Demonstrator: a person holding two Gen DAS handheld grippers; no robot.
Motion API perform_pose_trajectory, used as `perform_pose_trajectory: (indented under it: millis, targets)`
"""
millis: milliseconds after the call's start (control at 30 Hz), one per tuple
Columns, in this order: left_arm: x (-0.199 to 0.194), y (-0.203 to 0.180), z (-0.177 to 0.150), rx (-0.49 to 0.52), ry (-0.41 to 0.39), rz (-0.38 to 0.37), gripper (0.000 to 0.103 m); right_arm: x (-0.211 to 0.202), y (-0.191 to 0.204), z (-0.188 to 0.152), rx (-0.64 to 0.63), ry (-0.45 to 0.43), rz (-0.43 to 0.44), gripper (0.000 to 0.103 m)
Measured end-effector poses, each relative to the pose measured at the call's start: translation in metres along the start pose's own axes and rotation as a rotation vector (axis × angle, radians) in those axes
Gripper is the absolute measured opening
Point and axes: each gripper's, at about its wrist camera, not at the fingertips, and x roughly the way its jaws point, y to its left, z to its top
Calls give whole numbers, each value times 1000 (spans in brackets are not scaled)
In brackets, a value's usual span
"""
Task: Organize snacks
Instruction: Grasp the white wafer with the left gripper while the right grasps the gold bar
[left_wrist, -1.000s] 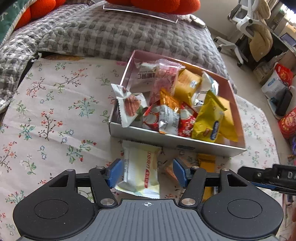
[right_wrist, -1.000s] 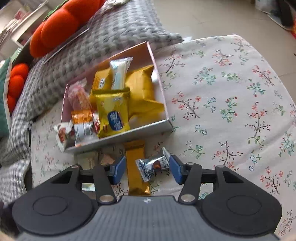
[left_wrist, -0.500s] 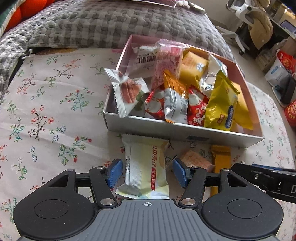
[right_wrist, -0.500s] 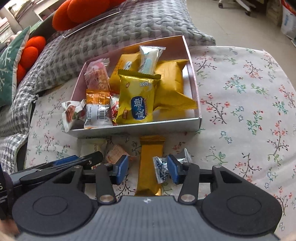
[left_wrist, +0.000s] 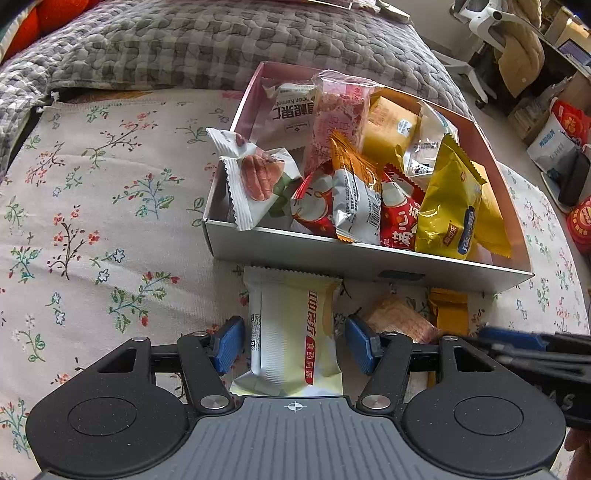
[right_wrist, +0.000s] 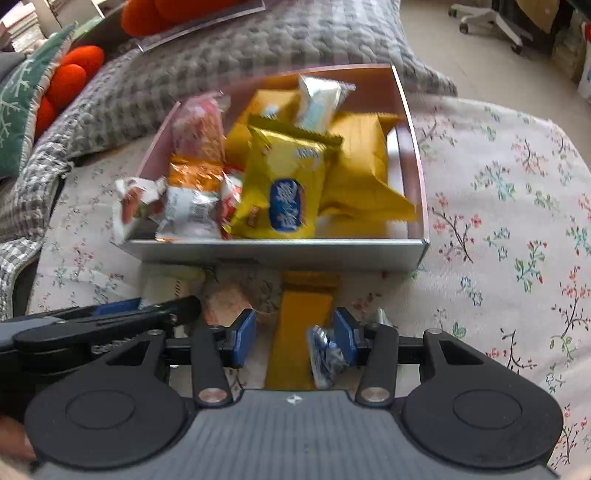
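A silver box (left_wrist: 369, 260) with a pink inside holds several snack packets. In front of it on the floral cloth lies a pale yellow packet (left_wrist: 291, 325). My left gripper (left_wrist: 294, 343) is open around it, with a gap at each pad. A gold bar packet (right_wrist: 299, 328) lies lengthwise between the fingers of my open right gripper (right_wrist: 295, 341). A small silver-blue candy (right_wrist: 325, 354) sits beside the gold bar, right against the right pad (right_wrist: 345, 339). An orange-pink packet (right_wrist: 225, 299) lies between the two grippers. The left gripper (right_wrist: 110, 325) also shows low on the left of the right wrist view.
The box (right_wrist: 280, 251) stands on a floral tablecloth (left_wrist: 92, 229). A grey checked quilt (left_wrist: 184, 40) lies behind it, with orange cushions (right_wrist: 70, 81) further back. An office chair (left_wrist: 491, 22) and bags (left_wrist: 554, 144) stand on the floor to the right.
The left gripper sank closer over the pale yellow packet. The right gripper rolled level and shifted sideways; its jaws narrowed a little, and the candy now sits against the right pad.
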Motion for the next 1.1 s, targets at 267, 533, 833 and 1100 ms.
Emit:
perform_pose_trajectory:
  millis: [267,533,833,1100]
  targets:
    - [0,-2,0,2,2,3,61,5,-5,-1,23,92,-17,46]
    - [2,-7,-3,54,-3,22,60,11,12,-9,-38,66,-53,41]
    - [4,-13,-3,92,-7,33,59,10,14,-13,-60,67,-109,26]
    - [7,-20,-5,145,-21,69,52,12,7,-10,-38,63,-112,26]
